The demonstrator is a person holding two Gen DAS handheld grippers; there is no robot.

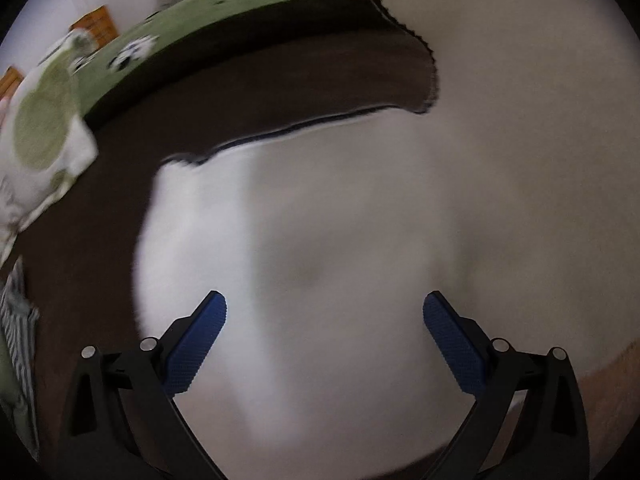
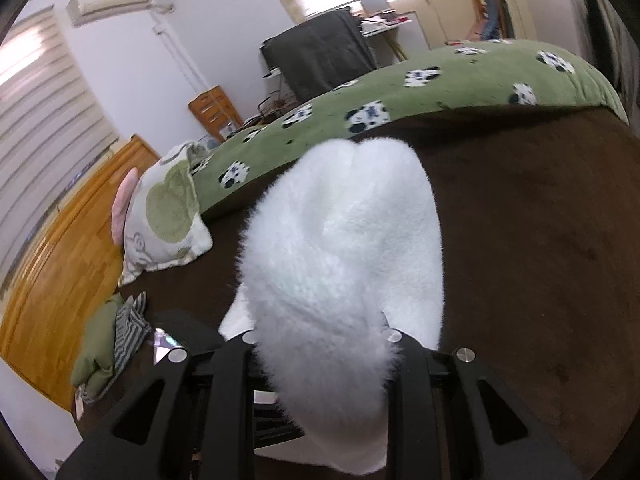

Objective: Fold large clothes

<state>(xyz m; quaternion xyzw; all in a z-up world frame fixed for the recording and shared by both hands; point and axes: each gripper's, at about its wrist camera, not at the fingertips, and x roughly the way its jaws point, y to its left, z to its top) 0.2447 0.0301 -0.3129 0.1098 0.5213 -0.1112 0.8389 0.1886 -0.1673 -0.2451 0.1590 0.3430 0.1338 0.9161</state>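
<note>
Right claw (image 2: 320, 344) over brown bedspread (image 2: 540, 240)

Ahead of the fingers, a brown bedcover (image 2: 540, 220) – beyond it a green panda-print blanket (image 2: 400, 88). Off to the left, a pillow with green circles (image 2: 168, 216), a striped cloth (image 2: 128, 332) nearer, wooden headboard (image 2: 60, 260) behind. Far ahead, a dark chair (image 2: 320, 56) and desk (image 2: 380, 26).

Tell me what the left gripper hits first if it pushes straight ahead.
Most likely the white garment: it fills the view ahead of the open left gripper, between the blue pads. The picture is blurred, so I can't judge depth.
</note>
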